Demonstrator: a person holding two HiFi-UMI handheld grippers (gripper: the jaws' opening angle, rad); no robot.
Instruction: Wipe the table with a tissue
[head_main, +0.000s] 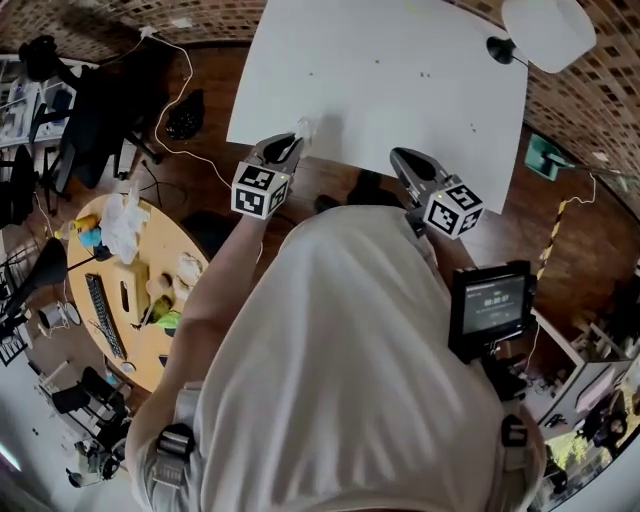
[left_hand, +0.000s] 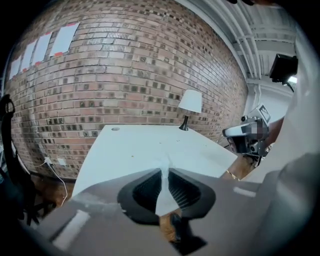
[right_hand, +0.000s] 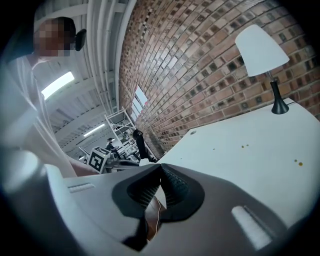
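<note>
The left gripper (left_hand: 164, 172) has its jaws clamped on the tissue (left_hand: 163, 194) — a thin white strip runs up between the ribbed pads, and a small tuft pokes out past the tips. In the head view that tuft sits at the near edge of the white worktop (head_main: 400, 70), towards its left corner; whether it touches the surface cannot be told. The right gripper (right_hand: 160, 169) has its jaws together, tips meeting, with nothing between them. It is held just off the worktop's near edge, well apart from the left gripper and to its right, and each gripper carries its marker cube on the side nearer the person.

The worktop is mostly bare, with a few small dark specks (right_hand: 298, 163) scattered over it. At its far right corner stands a lamp (head_main: 548, 30) with a white shade on a slim dark stem, and behind that rises a brick wall (left_hand: 125, 75).

The person's white shirt (head_main: 340, 370) fills the lower middle of the head view. On the wooden floor to the left is a round wooden table (head_main: 175, 250) bearing a keyboard (head_main: 104, 315), a crumpled white bag (head_main: 125, 225) and other clutter — a small screen (head_main: 490, 305) on a stand shows at the person's right.
</note>
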